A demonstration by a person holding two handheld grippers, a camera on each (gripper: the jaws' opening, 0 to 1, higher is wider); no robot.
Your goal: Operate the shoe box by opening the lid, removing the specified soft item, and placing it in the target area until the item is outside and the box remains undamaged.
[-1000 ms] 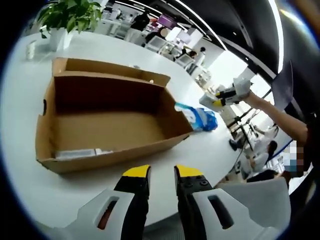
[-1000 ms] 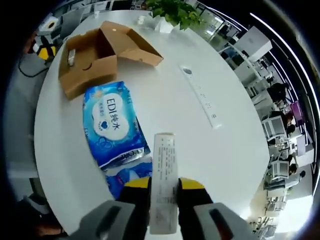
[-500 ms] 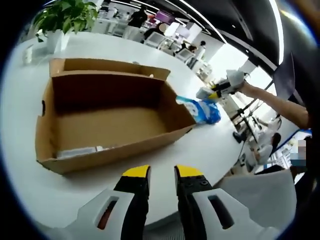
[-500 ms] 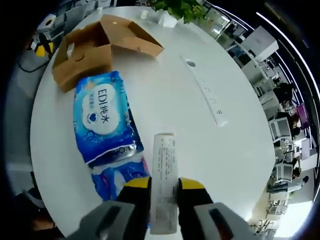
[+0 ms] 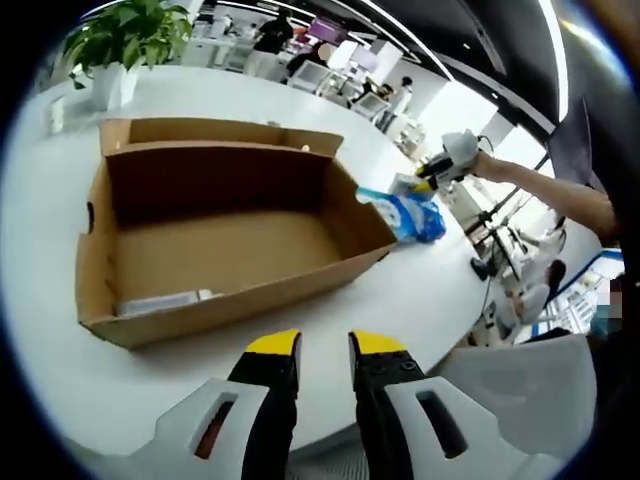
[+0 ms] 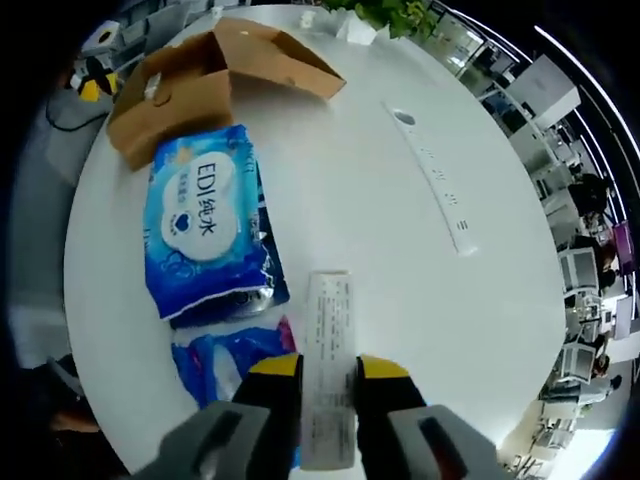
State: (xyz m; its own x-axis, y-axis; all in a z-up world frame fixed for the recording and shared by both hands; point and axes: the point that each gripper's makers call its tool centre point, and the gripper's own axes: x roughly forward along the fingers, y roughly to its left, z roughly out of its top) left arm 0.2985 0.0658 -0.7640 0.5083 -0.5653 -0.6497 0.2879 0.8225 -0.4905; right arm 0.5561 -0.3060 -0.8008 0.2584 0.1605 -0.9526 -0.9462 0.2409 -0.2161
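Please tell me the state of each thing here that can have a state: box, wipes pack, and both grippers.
Shoe box: open, lid folded back, upright on the table.
Blue wipes pack: outside the box, lying flat on the white table.
Left gripper: open, holding nothing.
Right gripper: shut on a white paper strip.

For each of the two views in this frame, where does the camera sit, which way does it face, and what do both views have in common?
Left gripper view: rides the left hand-held gripper, looking across the open shoe box toward the wet wipes pack; the person's arm and right hand-held gripper show.
Right gripper view: rides the right hand-held gripper, looking down on the white table; its jaws are shut on a paper strip.
Shared: box, wipes pack, table, potted plant.
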